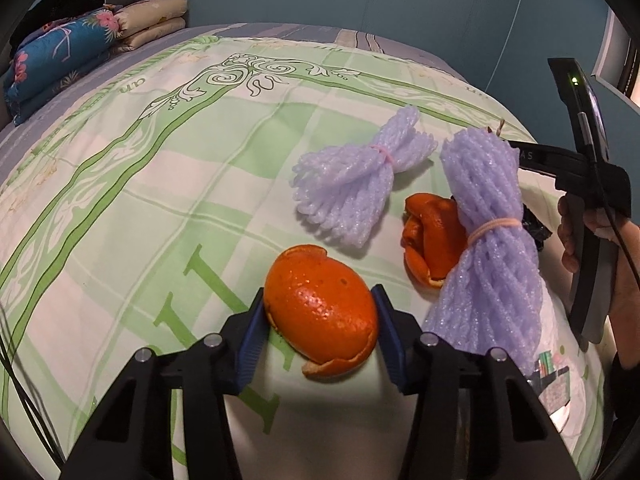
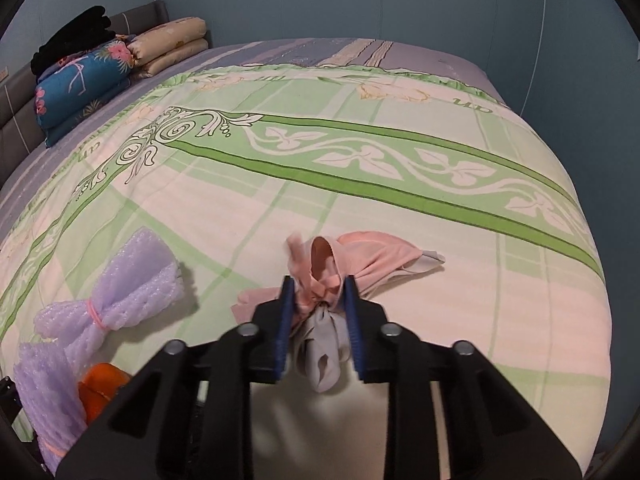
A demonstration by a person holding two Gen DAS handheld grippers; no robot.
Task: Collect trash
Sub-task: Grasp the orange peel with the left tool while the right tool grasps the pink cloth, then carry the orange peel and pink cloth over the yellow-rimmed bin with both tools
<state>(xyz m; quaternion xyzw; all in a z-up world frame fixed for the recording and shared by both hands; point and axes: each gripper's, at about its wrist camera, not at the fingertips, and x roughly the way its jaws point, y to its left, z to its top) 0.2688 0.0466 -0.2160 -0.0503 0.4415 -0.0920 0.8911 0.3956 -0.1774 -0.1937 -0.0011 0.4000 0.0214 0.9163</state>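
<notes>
Two grips at once: left gripper (image 1: 320, 312) pinches the orange peel (image 1: 322, 312) on the bedspread (image 1: 160, 200); right gripper (image 2: 318, 312) clamps the pink-and-grey wrapper (image 2: 320, 280).

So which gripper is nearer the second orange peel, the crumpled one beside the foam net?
Left. The left gripper is closed on the big orange peel, next to the crumpled peel. The right gripper is off to the side, clamped on pink and grey cloth.
</notes>
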